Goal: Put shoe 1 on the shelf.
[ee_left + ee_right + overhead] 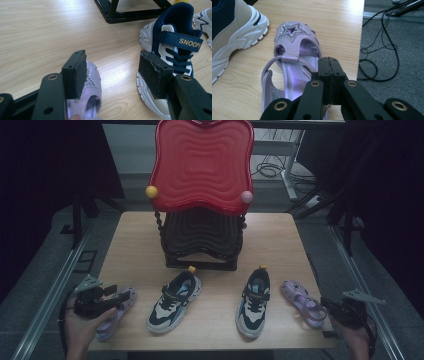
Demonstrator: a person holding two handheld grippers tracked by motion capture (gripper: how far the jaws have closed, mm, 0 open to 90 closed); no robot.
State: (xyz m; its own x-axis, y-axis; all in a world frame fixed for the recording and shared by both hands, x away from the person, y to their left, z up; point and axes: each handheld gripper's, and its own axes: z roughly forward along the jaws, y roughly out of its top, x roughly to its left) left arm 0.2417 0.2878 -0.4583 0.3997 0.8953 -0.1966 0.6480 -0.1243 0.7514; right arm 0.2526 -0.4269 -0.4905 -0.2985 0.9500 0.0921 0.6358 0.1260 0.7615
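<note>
We see the right gripper (329, 82) clenched empty at the right sandal's (294, 65) heel, sandal running toward twelve o'clock; left gripper (115, 72) released above the left sandal (87, 100).

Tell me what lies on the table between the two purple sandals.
In the high view, two navy-and-white sneakers sit between them: the left sneaker beside the left purple sandal, the right sneaker beside the right purple sandal, with bare table between the sneakers.
</note>
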